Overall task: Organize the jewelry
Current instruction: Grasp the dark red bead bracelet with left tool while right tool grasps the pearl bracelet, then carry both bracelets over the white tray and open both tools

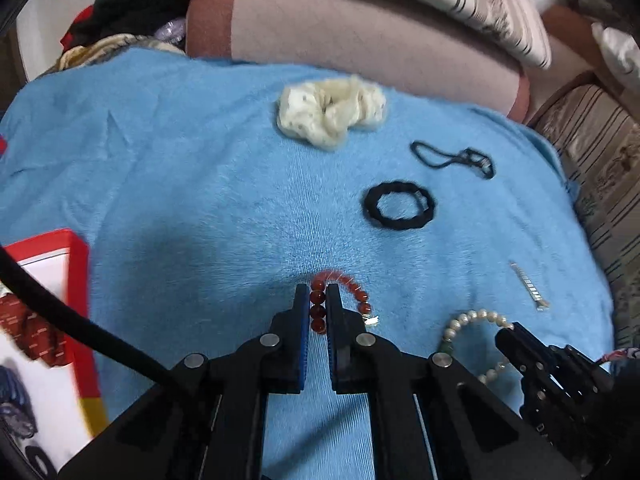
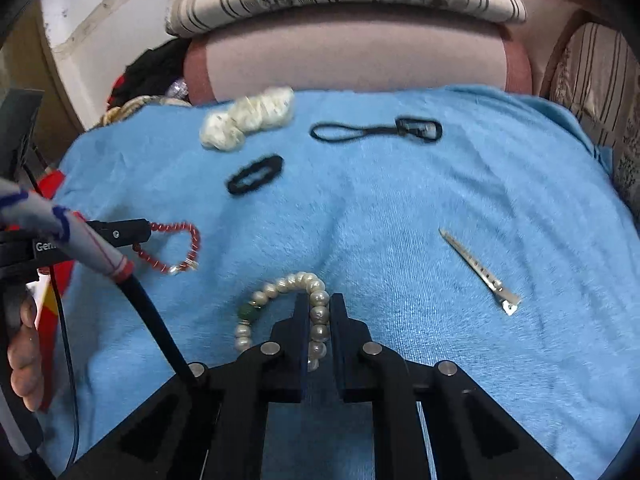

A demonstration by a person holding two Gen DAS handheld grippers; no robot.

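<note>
My left gripper (image 1: 319, 289) is shut on a red bead bracelet (image 1: 357, 293); several of its beads sit pinched between the blue pads and the rest loops off to the right over the blue towel (image 1: 192, 184). My right gripper (image 2: 320, 298) is shut on a white pearl bracelet (image 2: 276, 290) with a green bead, whose loop trails to the left. In the right wrist view the left gripper (image 2: 150, 236) shows from the side with the red bracelet (image 2: 188, 252) hanging from it. In the left wrist view the right gripper (image 1: 505, 334) reaches in at the pearl bracelet (image 1: 476, 316).
On the towel lie a cream scrunchie (image 1: 332, 114), a black hair tie (image 1: 400, 206), a thin black elastic (image 1: 452, 158) and a metal hair clip (image 1: 528, 286). A red-rimmed box (image 1: 78, 280) holding other pieces sits at the left. Cushions (image 1: 360, 44) border the far side.
</note>
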